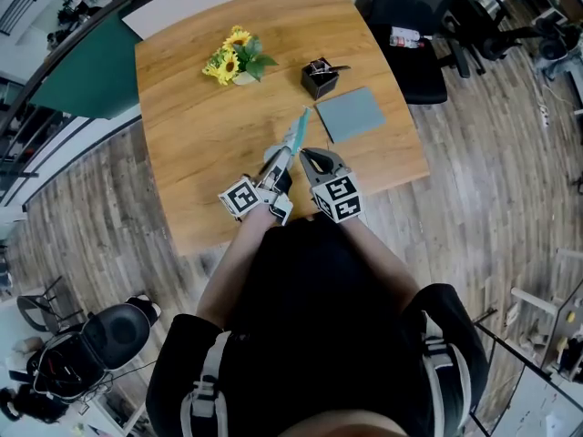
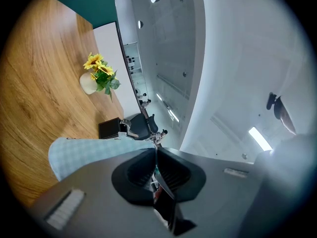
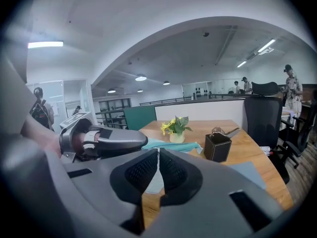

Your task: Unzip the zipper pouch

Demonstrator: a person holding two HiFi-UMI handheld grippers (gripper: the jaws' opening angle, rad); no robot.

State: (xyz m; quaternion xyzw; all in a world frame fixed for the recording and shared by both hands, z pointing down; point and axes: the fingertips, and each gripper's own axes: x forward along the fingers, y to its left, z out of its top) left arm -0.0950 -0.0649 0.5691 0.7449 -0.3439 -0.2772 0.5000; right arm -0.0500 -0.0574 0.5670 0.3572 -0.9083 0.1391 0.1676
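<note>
Holding the soft, checked teal zipper pouch (image 1: 293, 139) up over the wood-grain counter (image 1: 200, 126), plank floor (image 1: 474, 171) all around. My left fingers (image 2: 136, 170) are clamping it, and my right fingers (image 3: 176, 172) are sitting closed alongside.

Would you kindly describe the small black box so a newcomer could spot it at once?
On the light wooden table, look right of the pot of yellow sunflowers. The small black square box stands just beyond the flat grey mat; it alone is dark and upright, with silvery metal jutting from its top.
</note>
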